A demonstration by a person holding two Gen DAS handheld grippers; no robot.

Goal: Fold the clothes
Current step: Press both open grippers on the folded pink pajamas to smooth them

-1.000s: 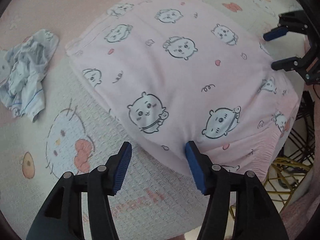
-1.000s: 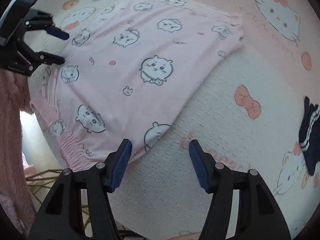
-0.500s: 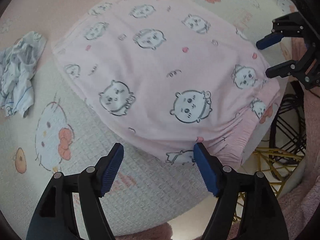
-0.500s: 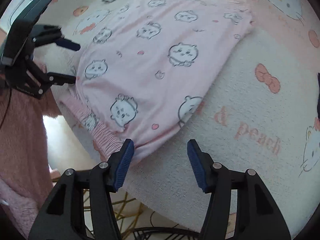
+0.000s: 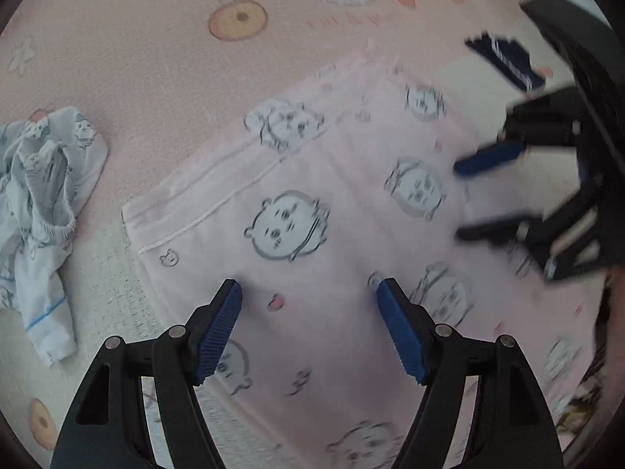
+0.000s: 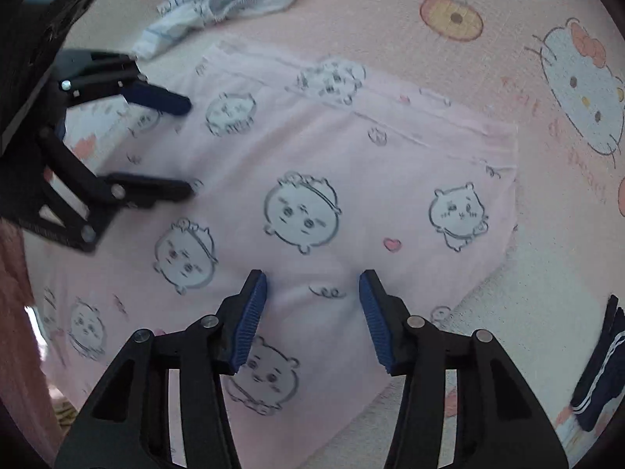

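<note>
Right wrist view: the pink printed garment (image 6: 312, 179) lies folded flat on a cartoon-patterned play mat (image 6: 488, 70). Over it the right gripper (image 6: 312, 293) is closing its fingers, with nothing pinched between them. The left gripper (image 5: 306, 301) hangs above the same cloth, fingers spread wide and empty. A crumpled pale blue garment (image 5: 35, 195) lies near the pink one's edge, and a navy striped piece (image 6: 601, 367) well apart.

Each gripper (image 5: 308, 287) (image 6: 312, 275) has black angular arms, silver pivot screws and ribbed blue pads (image 6: 250, 320).
</note>
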